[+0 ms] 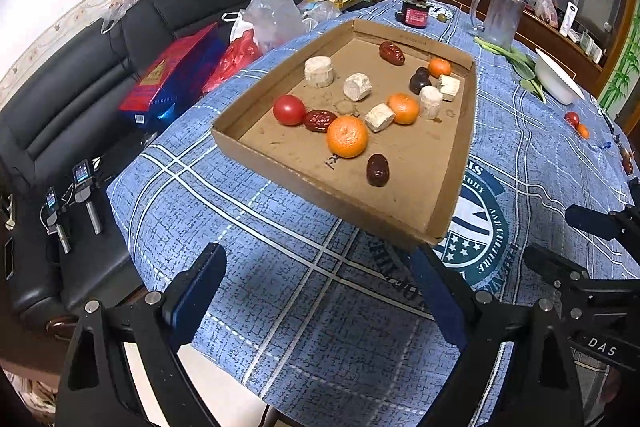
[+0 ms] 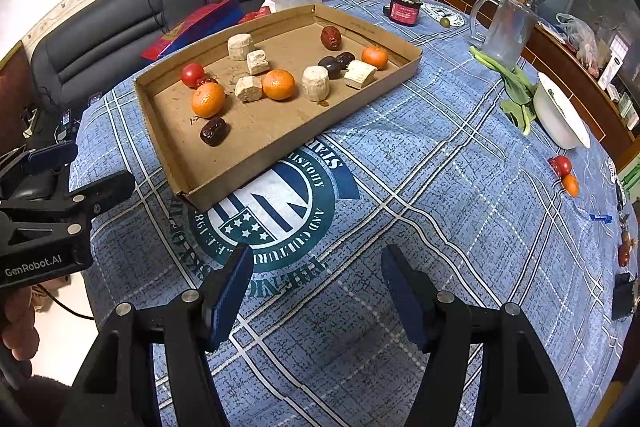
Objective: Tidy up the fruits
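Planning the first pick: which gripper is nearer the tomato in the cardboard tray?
Left. The left gripper hovers off the tray's corner nearest the tomato; the right gripper sits farther right.

left wrist view looks steeply down from the table's (image 1: 280, 307) near left corner, close above the cloth. right wrist view looks down from further right along the near edge. both share the cardboard tray (image 1: 280, 167) (image 2: 224, 183) and the far edge.

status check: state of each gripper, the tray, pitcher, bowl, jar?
left gripper: open, empty
right gripper: open, empty
tray: open, loose fruit and pale chunks inside
pitcher: upright, looks empty
bowl: tilted on greens
jar: upright, lidded
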